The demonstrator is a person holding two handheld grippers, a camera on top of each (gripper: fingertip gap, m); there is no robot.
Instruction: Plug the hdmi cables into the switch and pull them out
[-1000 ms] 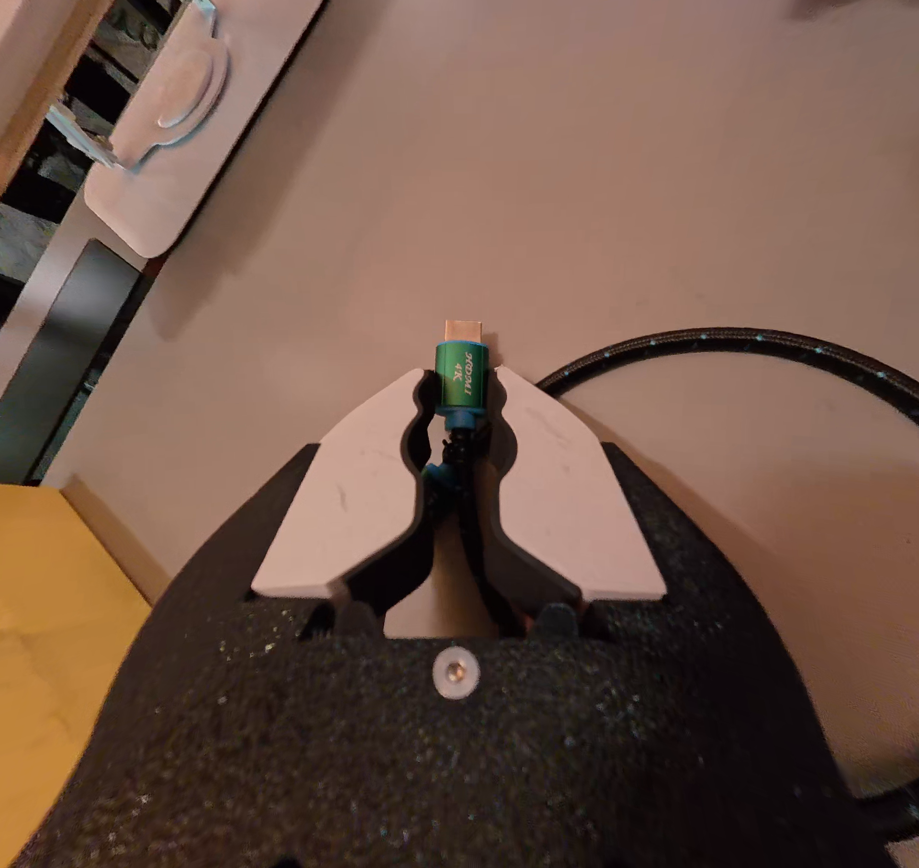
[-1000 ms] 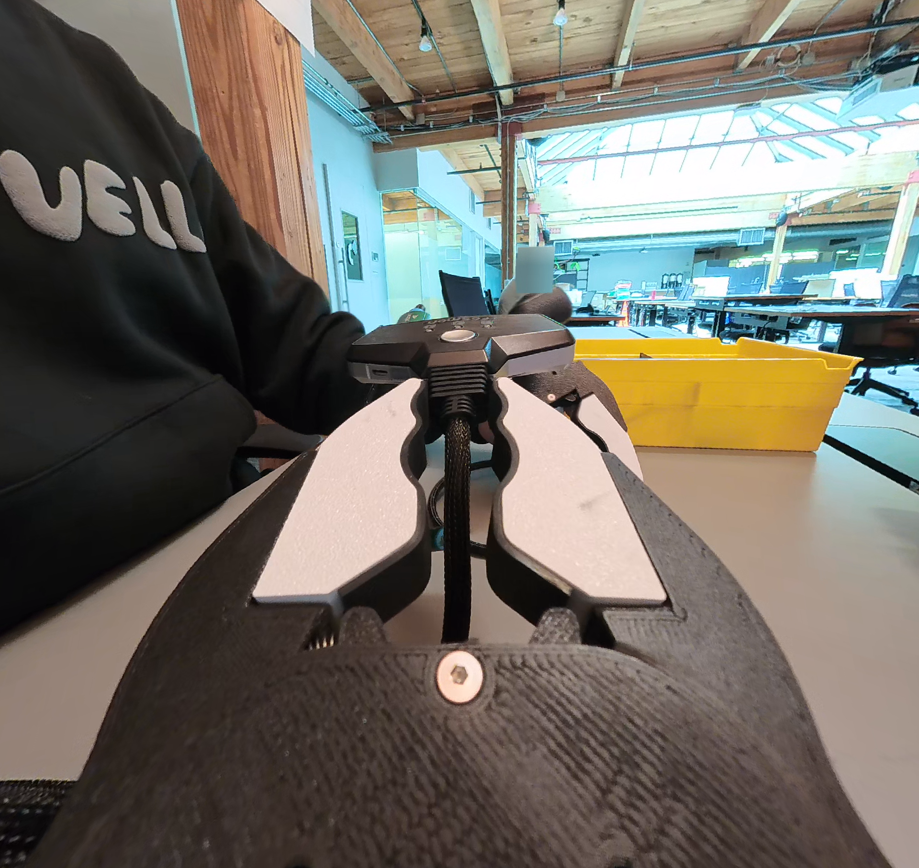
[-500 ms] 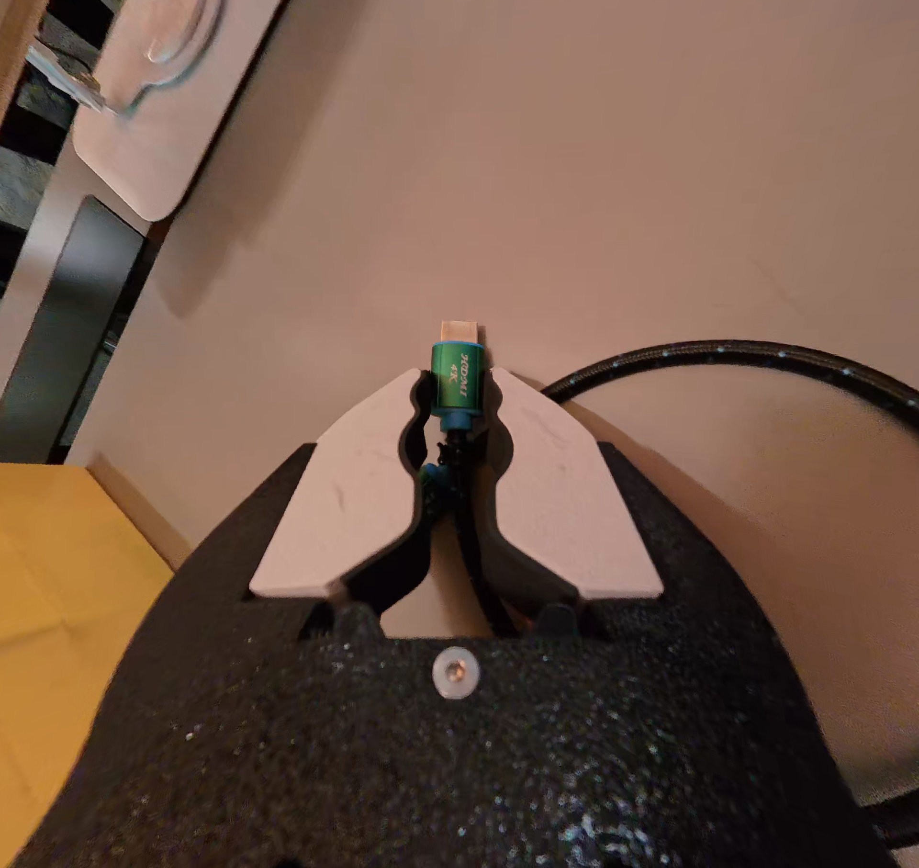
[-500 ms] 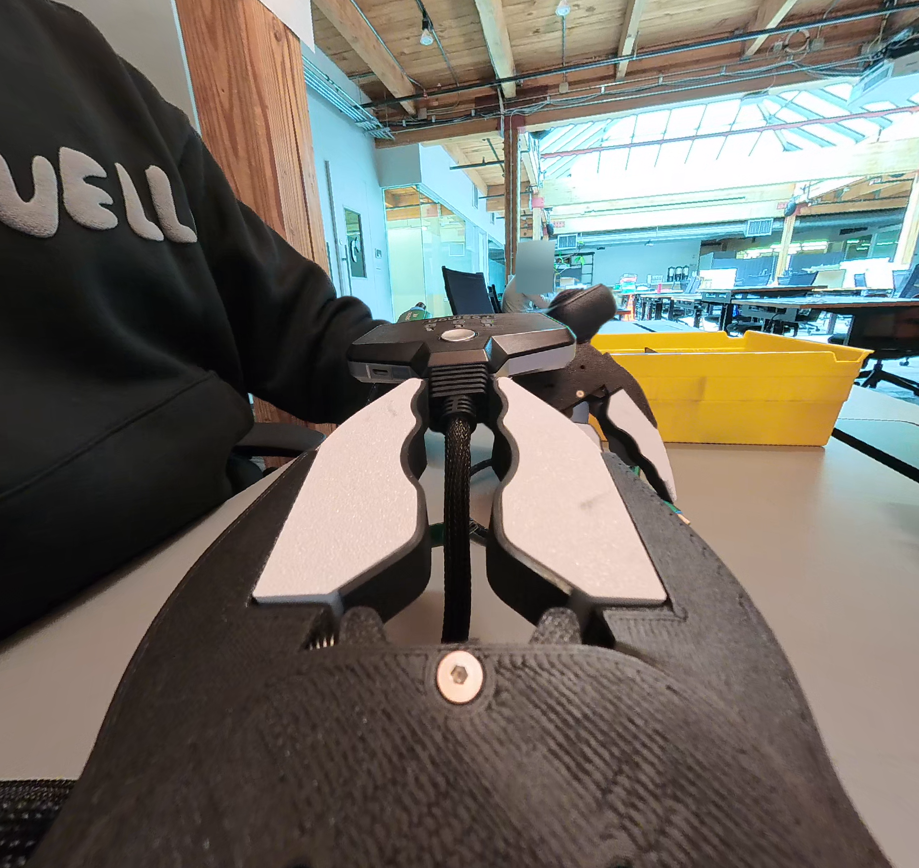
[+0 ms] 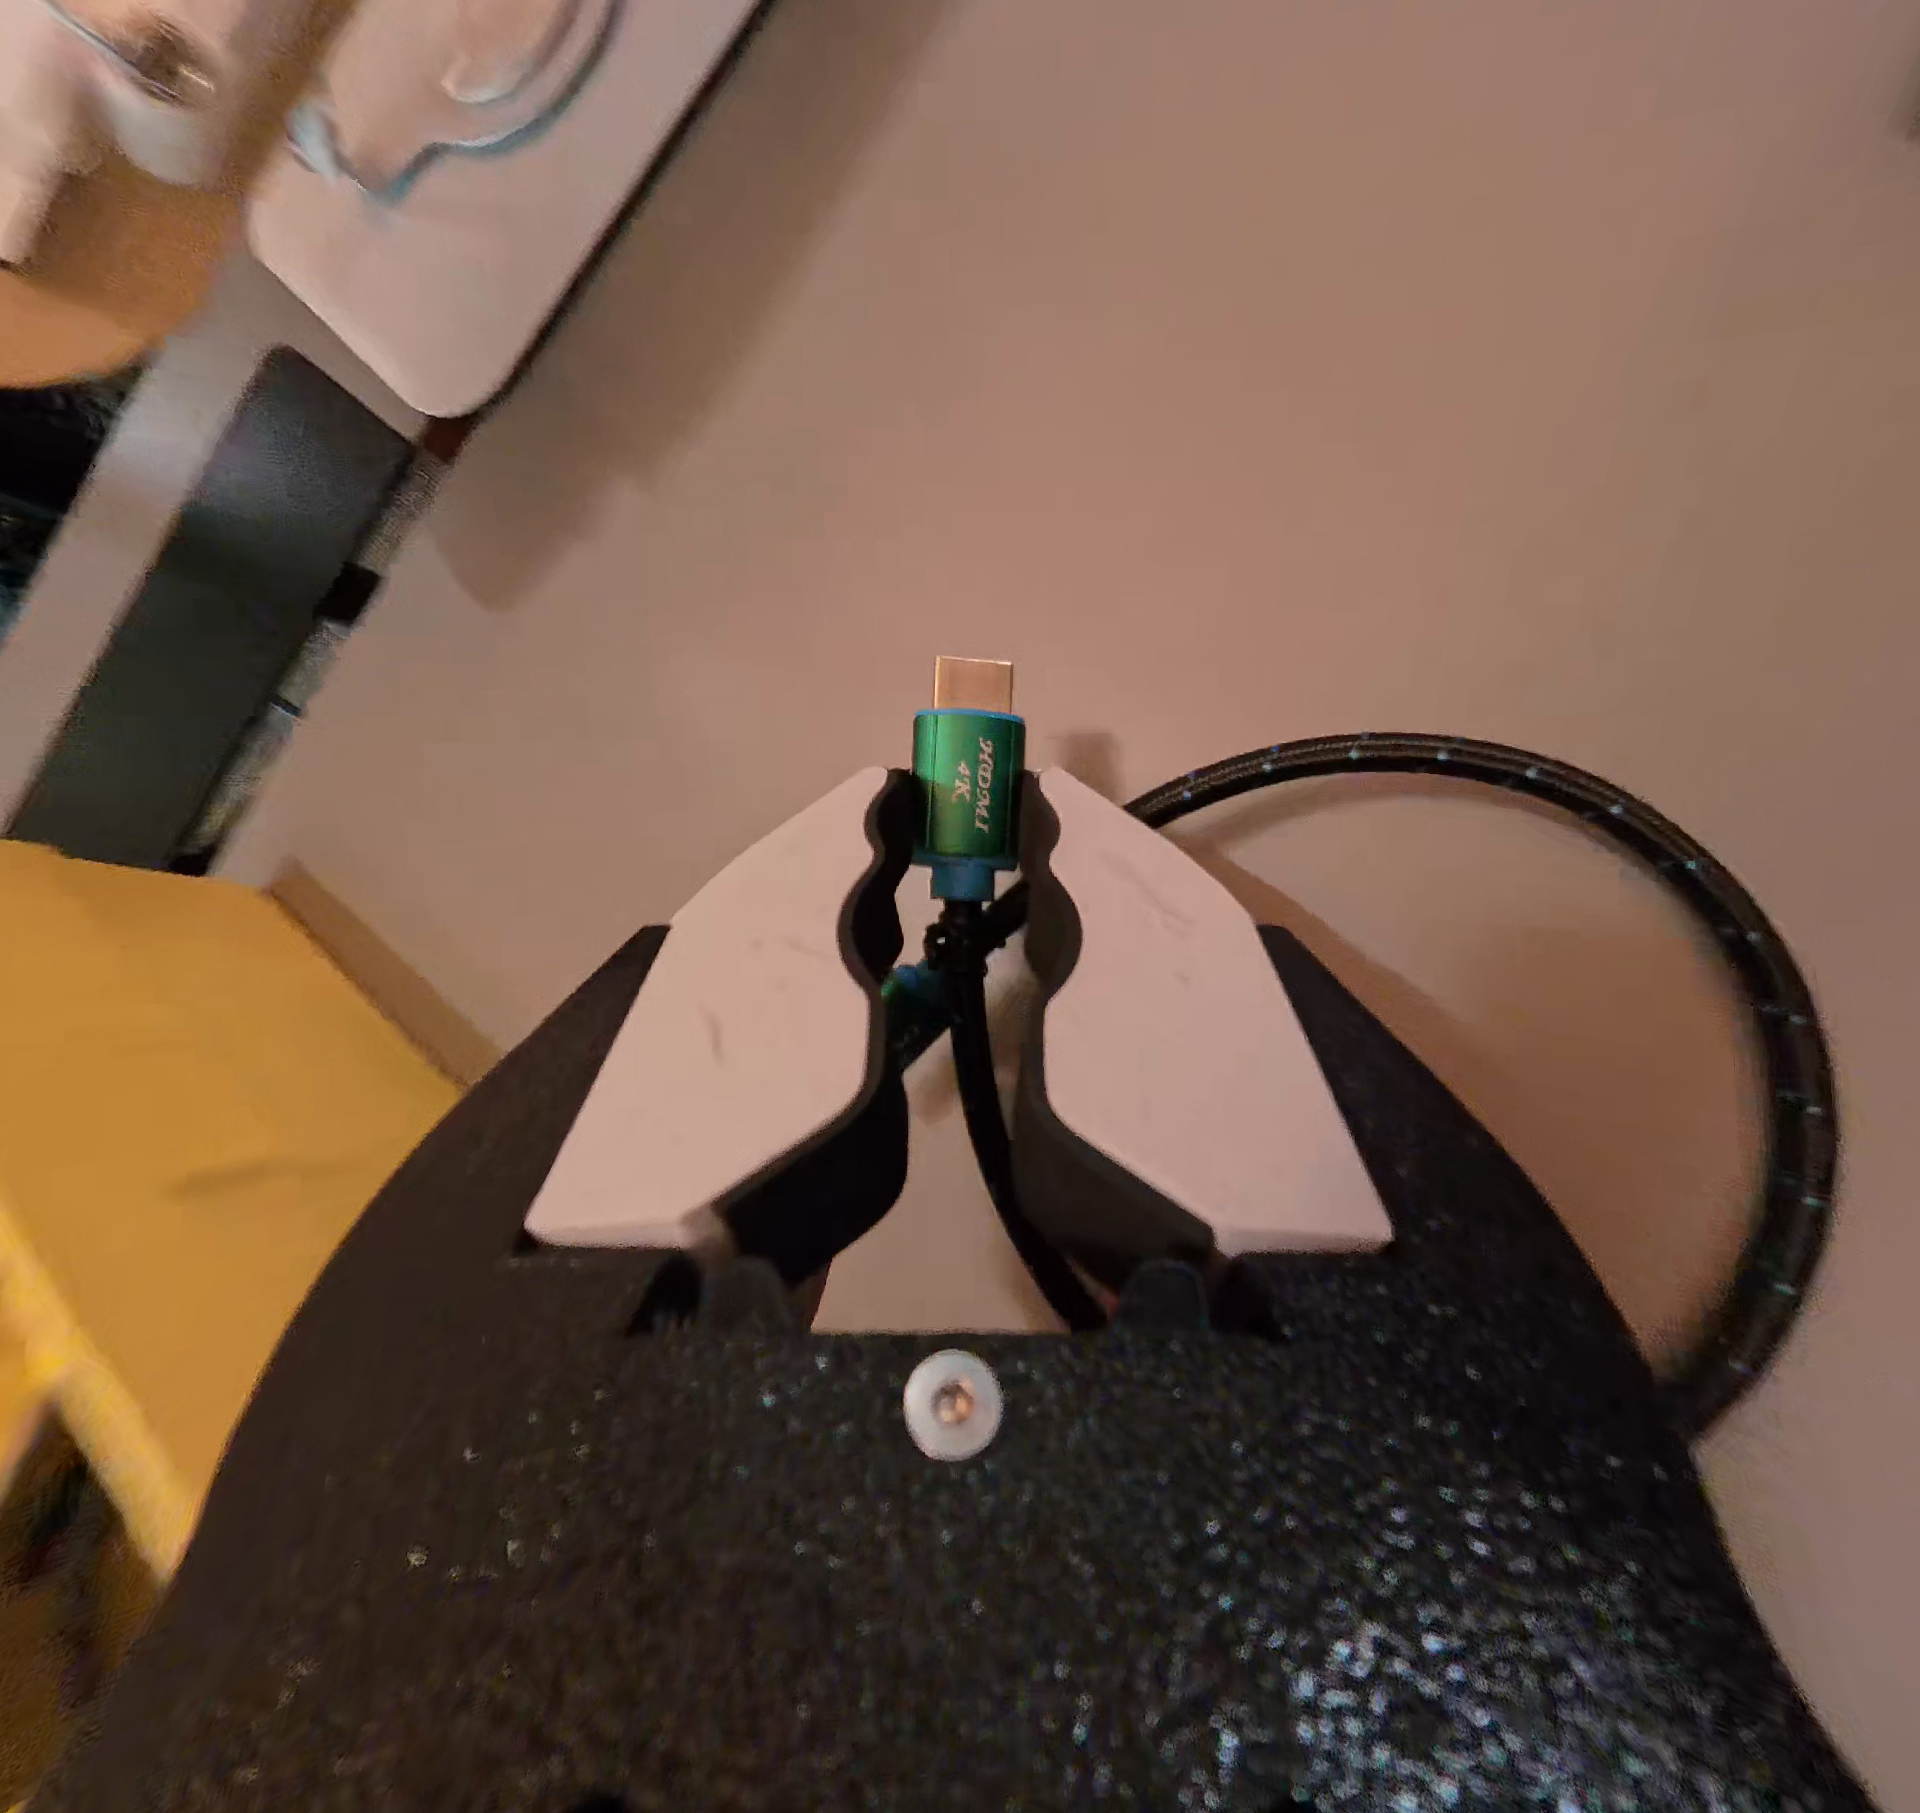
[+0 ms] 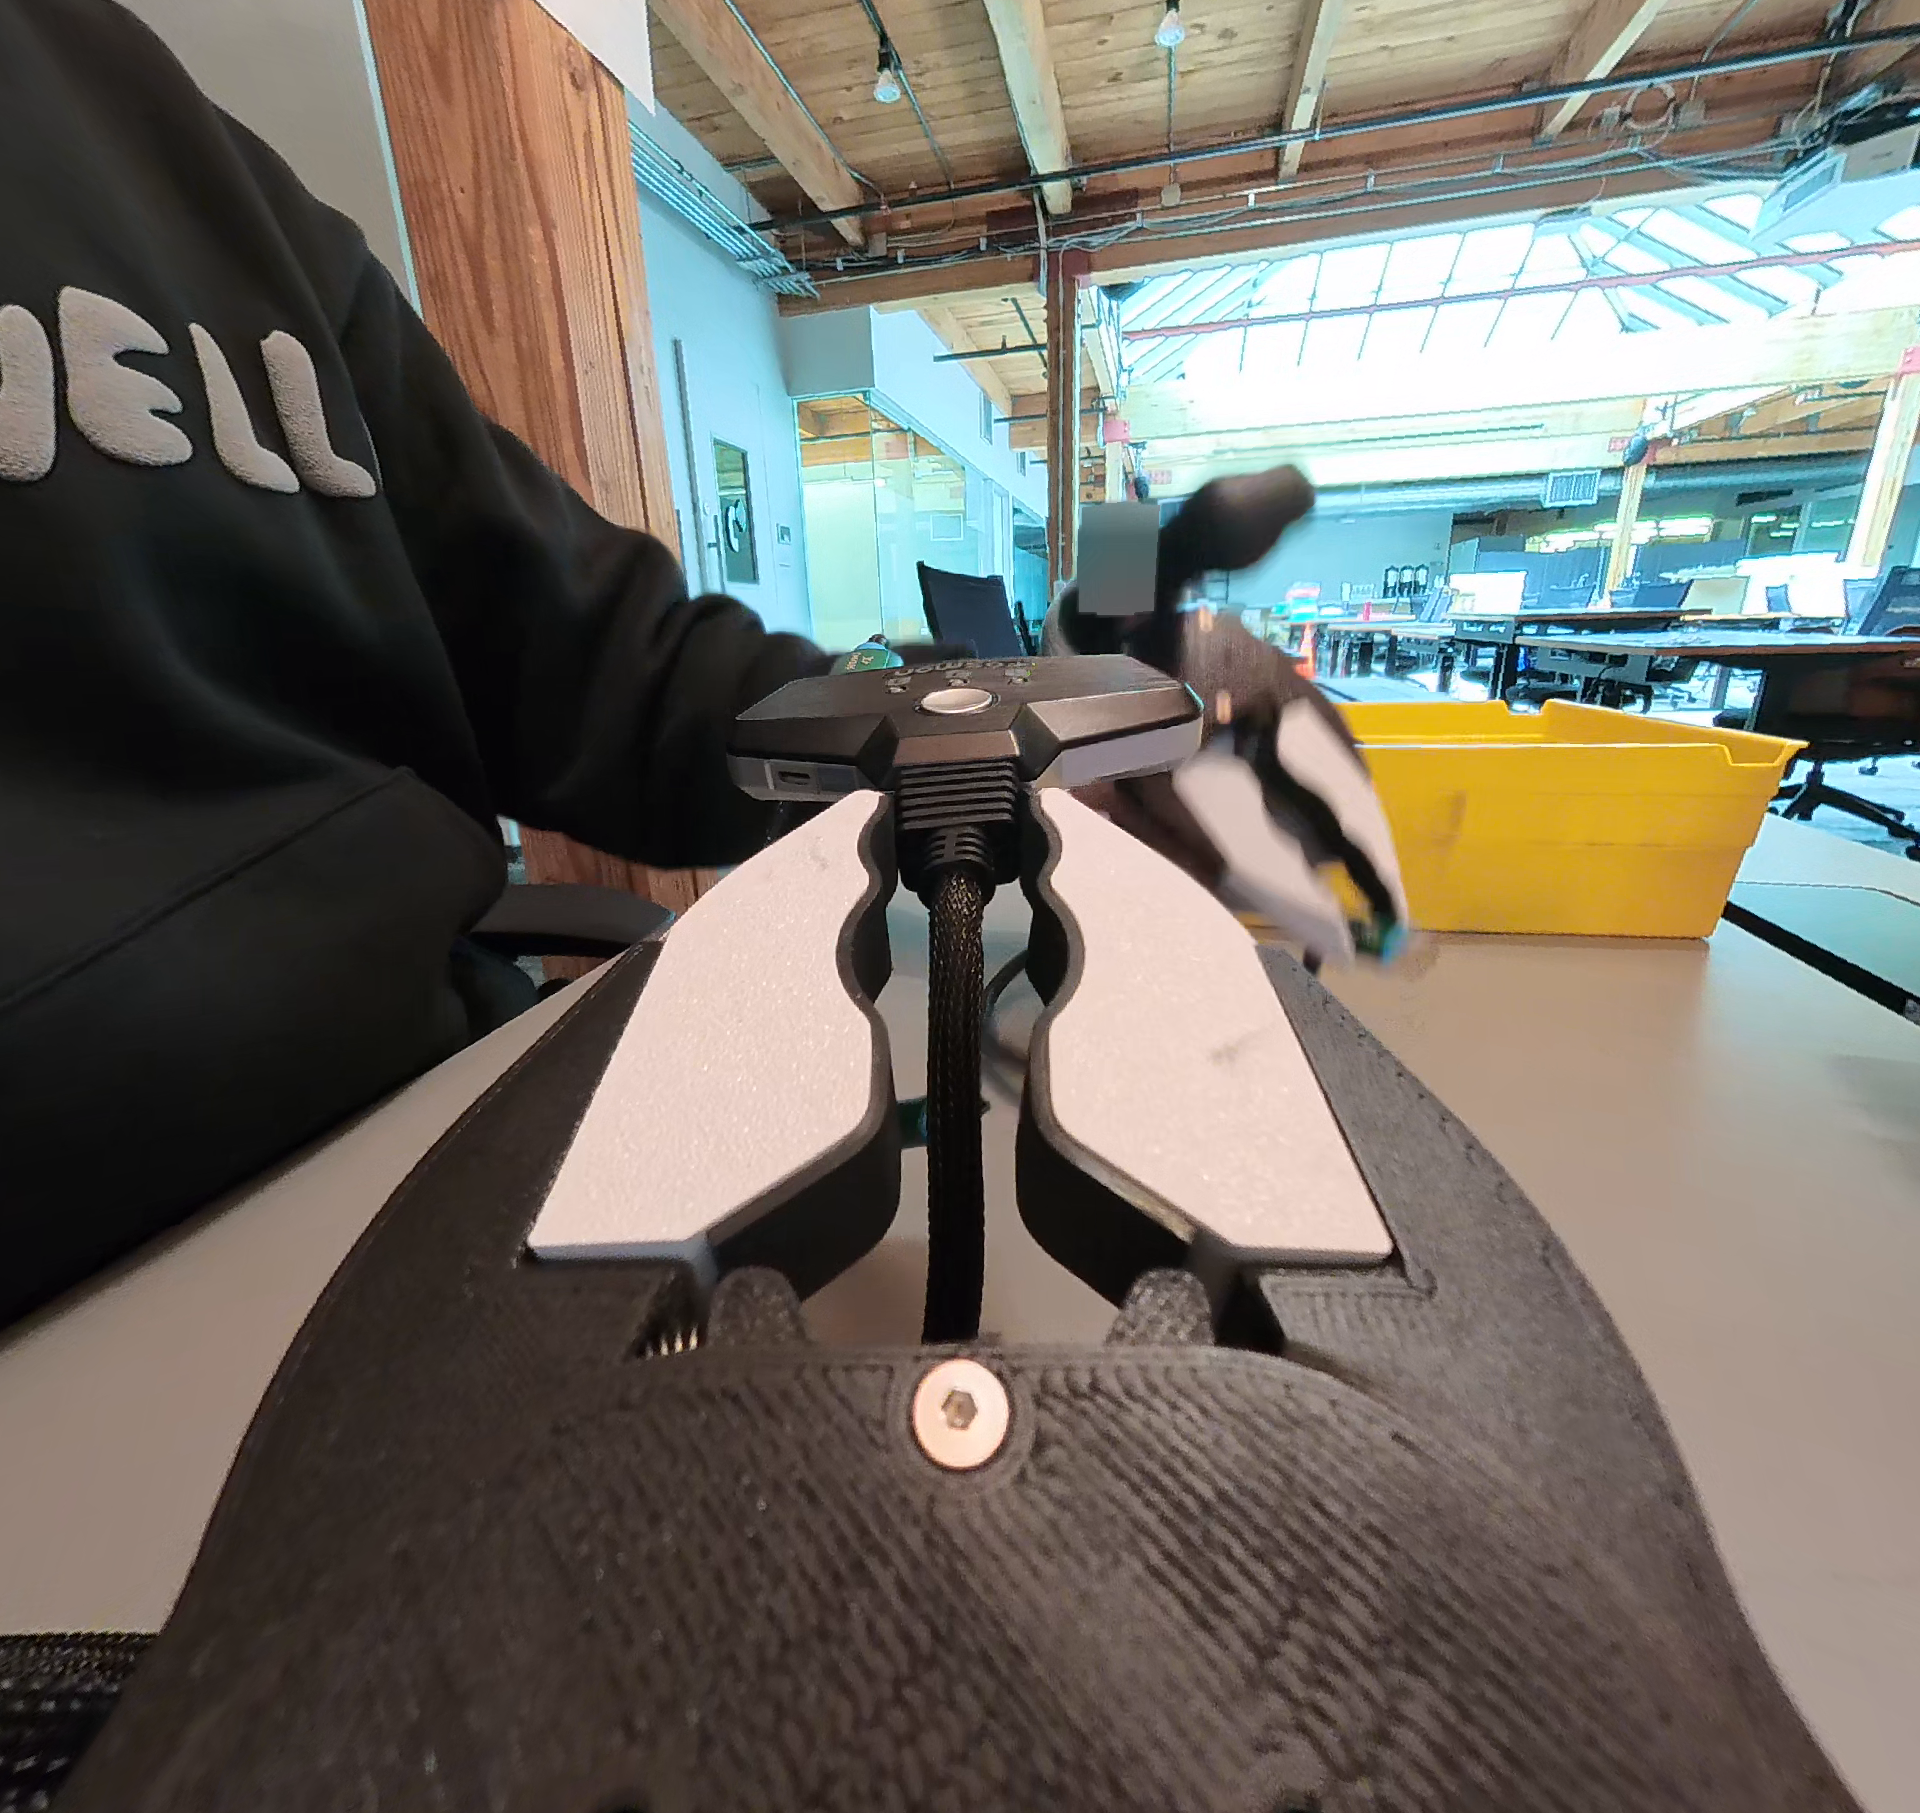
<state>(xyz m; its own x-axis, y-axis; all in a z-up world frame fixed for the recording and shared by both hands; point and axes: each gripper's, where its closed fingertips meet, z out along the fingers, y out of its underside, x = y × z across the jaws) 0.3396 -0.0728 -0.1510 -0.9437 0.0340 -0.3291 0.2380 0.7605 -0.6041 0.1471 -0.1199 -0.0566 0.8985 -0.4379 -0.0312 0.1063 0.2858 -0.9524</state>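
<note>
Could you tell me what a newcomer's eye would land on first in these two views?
In the left wrist view, the green HDMI plug stands out, pinched between the left gripper fingers above the pale table, metal tip free. In the right wrist view, the black switch sits at the tips of the right gripper, whose fingers close on its ribbed cable collar, with a bright yellow bin behind on the right.

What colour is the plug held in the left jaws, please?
Green plug, with a blue collar; left wrist view.
</note>
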